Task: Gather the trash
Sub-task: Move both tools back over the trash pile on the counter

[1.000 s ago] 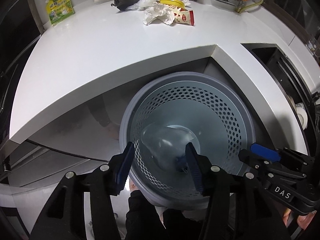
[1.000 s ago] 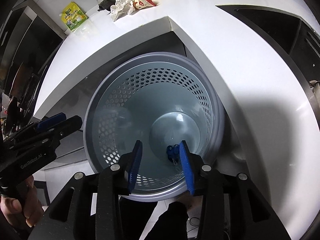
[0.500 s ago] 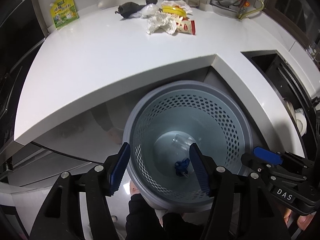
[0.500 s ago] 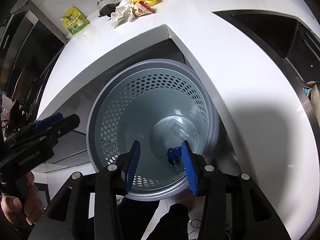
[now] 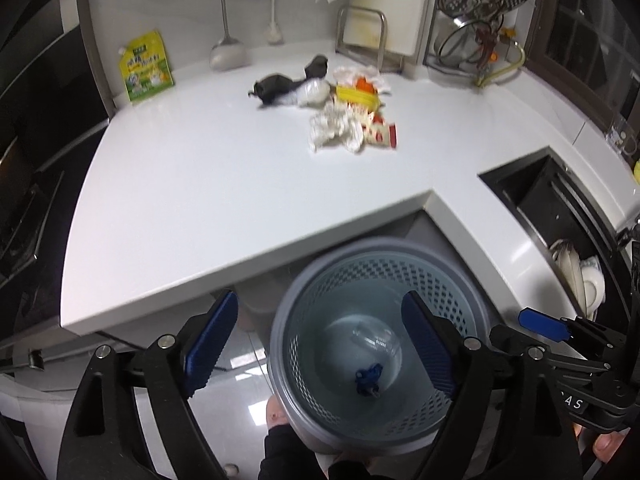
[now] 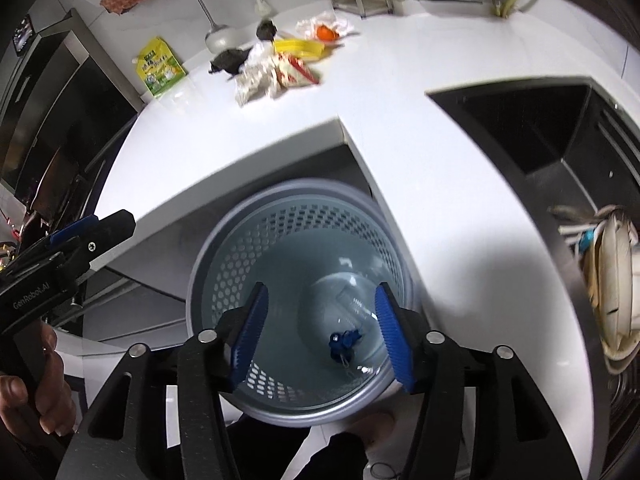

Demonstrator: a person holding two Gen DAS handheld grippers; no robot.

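Both grippers tilt steeply down over the grey bin — left gripper and right gripper just widened, nothing between their jaws.

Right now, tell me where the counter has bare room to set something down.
The white counter is bare from its front edge back to the trash pile, and between the green pouch and the black bag. The strip between the bin and the sink is also bare. It is crowded around the pile.
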